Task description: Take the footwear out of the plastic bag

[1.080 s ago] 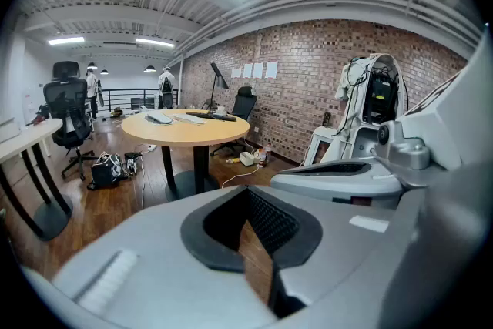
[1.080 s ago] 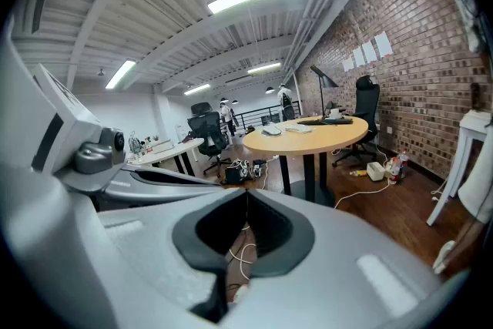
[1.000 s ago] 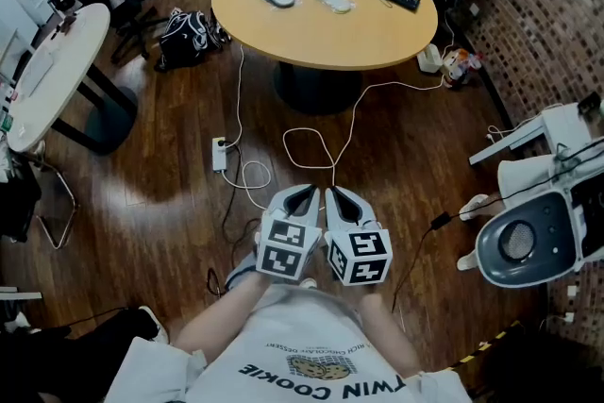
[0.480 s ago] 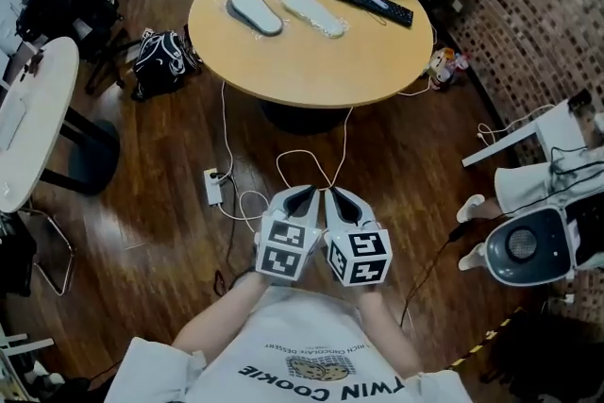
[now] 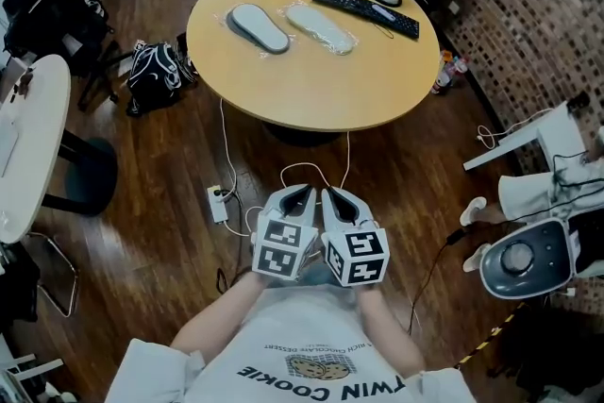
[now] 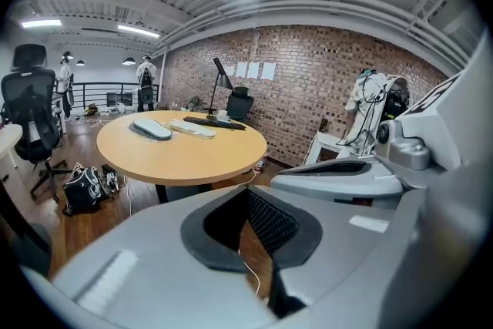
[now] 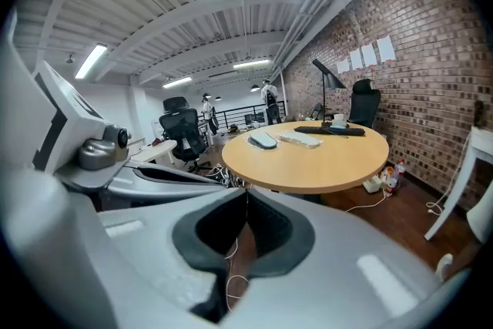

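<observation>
"Head view: what's biggest?"

"The round tan wooden table (image 5: 311, 80), well ahead of the person. On its far half lie a flat grey oval slipper (image 5: 260, 26) and, just beside it, a paler slipper in a crinkled clear plastic bag (image 5: 321, 26). The grey one seems to lie in clear film too."

"And the tools?"

"The left gripper (image 5: 304, 192) and right gripper (image 5: 330, 193) are side by side near the person's chest, well apart from the table. Both have their jaws closed together on nothing."

"How will the footwear handle?"

"Probably light, soft and bendy, with slippery, flimsy film. I'd pinch a loose bag edge with one gripper and the slipper's end with the other."
</observation>
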`<move>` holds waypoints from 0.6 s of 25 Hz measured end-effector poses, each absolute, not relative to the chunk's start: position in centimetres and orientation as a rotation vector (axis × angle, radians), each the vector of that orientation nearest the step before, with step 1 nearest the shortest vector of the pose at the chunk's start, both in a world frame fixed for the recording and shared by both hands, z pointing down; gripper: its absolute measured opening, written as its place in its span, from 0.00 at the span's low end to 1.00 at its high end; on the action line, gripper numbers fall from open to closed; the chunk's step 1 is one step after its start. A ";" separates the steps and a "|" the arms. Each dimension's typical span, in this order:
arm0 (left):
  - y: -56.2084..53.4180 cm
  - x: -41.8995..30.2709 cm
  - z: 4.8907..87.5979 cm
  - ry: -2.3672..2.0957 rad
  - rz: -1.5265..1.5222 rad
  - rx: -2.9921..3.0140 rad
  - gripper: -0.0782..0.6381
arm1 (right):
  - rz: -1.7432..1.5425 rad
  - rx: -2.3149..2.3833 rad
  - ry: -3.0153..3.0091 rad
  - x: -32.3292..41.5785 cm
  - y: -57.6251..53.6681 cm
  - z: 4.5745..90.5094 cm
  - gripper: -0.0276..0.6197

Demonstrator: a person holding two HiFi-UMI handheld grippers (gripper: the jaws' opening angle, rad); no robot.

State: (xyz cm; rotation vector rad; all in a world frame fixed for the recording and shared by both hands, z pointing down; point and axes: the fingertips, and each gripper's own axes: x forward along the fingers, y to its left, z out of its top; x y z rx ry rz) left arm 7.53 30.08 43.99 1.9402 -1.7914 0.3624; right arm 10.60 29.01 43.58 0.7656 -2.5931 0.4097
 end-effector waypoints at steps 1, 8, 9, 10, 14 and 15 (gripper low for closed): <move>29.8 7.3 44.2 -1.785 0.362 1.937 0.11 | 0.411 0.765 -2.591 10.3 28.7 43.7 0.05; 26.4 6.0 45.5 -1.776 0.389 1.926 0.11 | 0.431 0.746 -2.598 8.3 24.9 44.9 0.05; 25.6 5.6 45.6 -1.782 0.399 1.923 0.11 | 0.436 0.742 -2.603 7.9 24.1 45.1 0.05; 24.7 5.1 45.7 -1.787 0.407 1.918 0.11 | 0.440 0.736 -2.608 7.5 23.2 45.2 0.05; 20.5 3.0 46.1 -1.818 0.442 1.883 0.11 | 0.448 0.686 -2.629 5.3 18.9 45.5 0.05; 19.2 2.7 46.1 -1.825 0.450 1.873 0.11 | 0.451 0.674 -2.632 5.0 17.6 45.6 0.05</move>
